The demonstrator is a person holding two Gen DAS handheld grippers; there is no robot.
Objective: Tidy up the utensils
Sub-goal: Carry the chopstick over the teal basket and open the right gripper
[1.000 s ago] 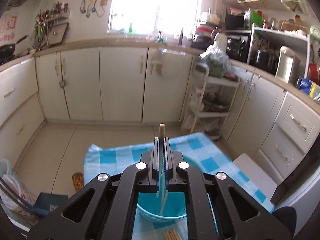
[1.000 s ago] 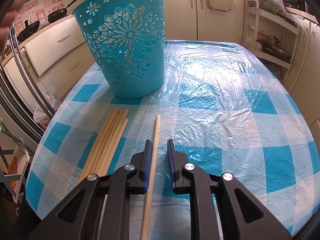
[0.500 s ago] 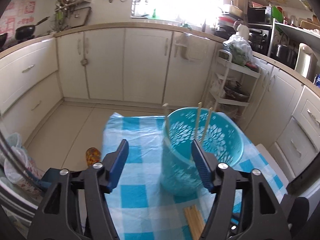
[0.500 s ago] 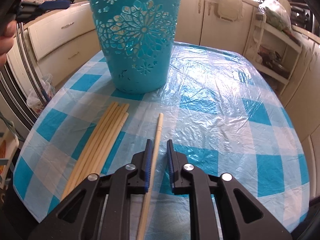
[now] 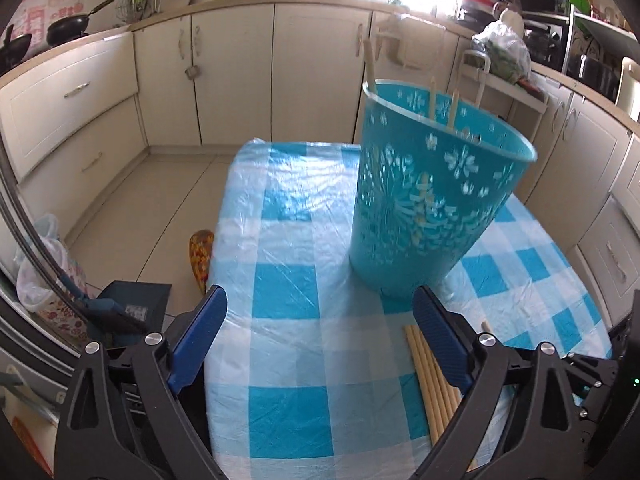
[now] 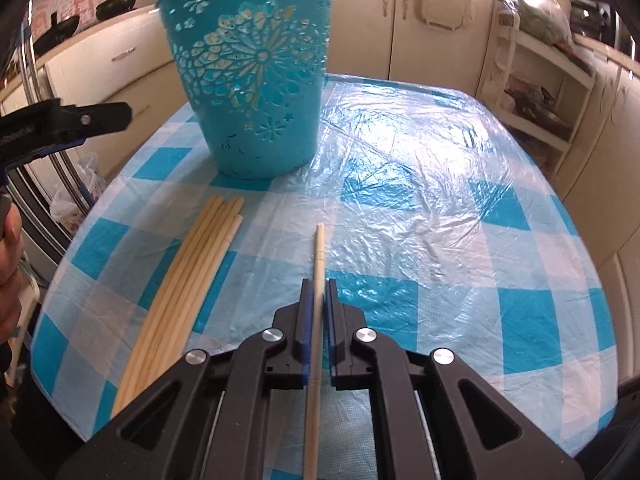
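Observation:
A turquoise cut-out basket (image 5: 432, 200) (image 6: 256, 80) stands upright on the blue-checked table (image 5: 304, 256) (image 6: 440, 208). Three wooden chopsticks (image 5: 370, 64) stick up out of it. A bundle of several chopsticks (image 6: 184, 284) (image 5: 430, 372) lies flat in front of the basket. My left gripper (image 5: 316, 336) is open wide and empty, above the table to the left of the basket. My right gripper (image 6: 317, 300) is shut on a single chopstick (image 6: 319, 256) that lies apart, right of the bundle.
The table's left edge (image 5: 212, 280) drops to the floor, where bags (image 5: 44, 264) and a dark box (image 5: 136, 300) sit. Cream cabinets (image 5: 240, 72) run along the back and right. A white shelf rack (image 6: 536, 92) stands behind the table.
My left gripper let a chopstick go into the basket, opened wide and drew back down to the left. My right gripper closed its jaws onto the single chopstick.

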